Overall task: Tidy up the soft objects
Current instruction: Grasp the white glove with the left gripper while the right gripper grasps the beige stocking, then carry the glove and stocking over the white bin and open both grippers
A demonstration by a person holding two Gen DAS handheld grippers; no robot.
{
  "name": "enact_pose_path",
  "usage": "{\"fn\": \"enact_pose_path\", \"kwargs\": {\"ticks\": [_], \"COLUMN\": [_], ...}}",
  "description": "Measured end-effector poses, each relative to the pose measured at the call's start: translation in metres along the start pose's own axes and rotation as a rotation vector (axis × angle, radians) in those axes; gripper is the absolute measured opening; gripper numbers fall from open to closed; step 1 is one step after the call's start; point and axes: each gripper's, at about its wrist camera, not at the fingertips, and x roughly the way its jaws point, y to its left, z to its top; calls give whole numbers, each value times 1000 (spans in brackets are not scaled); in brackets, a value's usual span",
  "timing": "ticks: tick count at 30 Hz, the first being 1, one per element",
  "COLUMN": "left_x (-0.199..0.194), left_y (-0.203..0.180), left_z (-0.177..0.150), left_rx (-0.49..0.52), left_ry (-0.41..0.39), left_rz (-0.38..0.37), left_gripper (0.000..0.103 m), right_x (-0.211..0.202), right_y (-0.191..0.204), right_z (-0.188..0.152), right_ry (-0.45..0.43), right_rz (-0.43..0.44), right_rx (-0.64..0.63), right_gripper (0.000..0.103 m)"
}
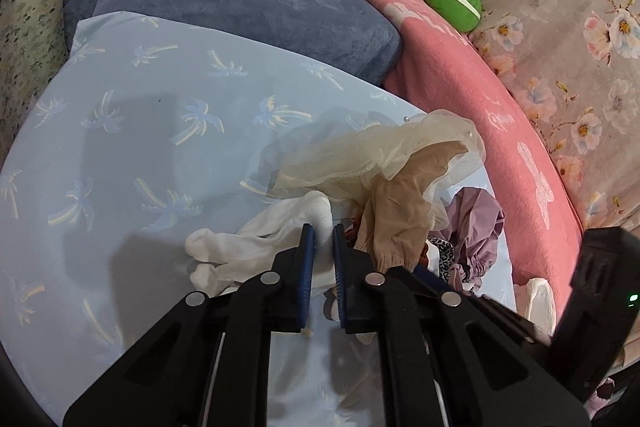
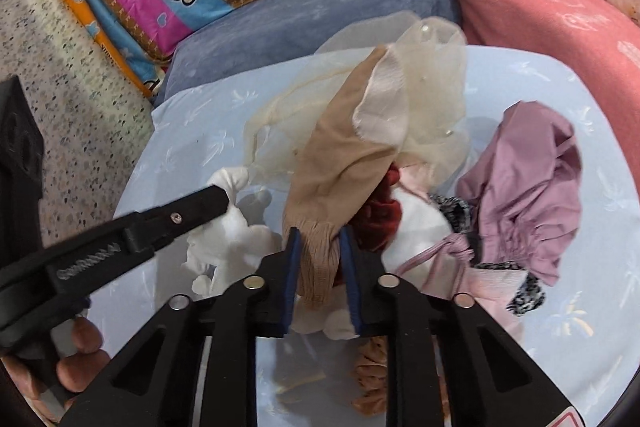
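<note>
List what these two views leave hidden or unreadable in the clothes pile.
- Dark red item, right wrist view: mostly buried under the beige stocking; type unclear.
- Leopard-print piece, right wrist view: tucked under the mauve garment; extent hidden.
- White sock, left wrist view: its near end vanishes behind the left tool.
- Stocking's lower end, right wrist view: covered by the right tool.
</note>
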Motion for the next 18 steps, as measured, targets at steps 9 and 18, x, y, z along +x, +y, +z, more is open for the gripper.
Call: {"fn": "enact_pose_path", "kwargs": {"ticks": [9, 18], "left_x": [-13, -35], "left_y": [-20, -68], "left_z": [-1, -10], "left_rx": [31, 96], "left_ry": [-28, -68], "left_rz": [5, -24], "left_gripper": [9, 8], "right_x": [-39, -122], "right_y": [-6, -29], "right_z": [-10, -13], "right_ry": [-91, -241], "right_rz": [33, 46], "right_rx": [33, 74], "right_gripper": [3, 2]}}
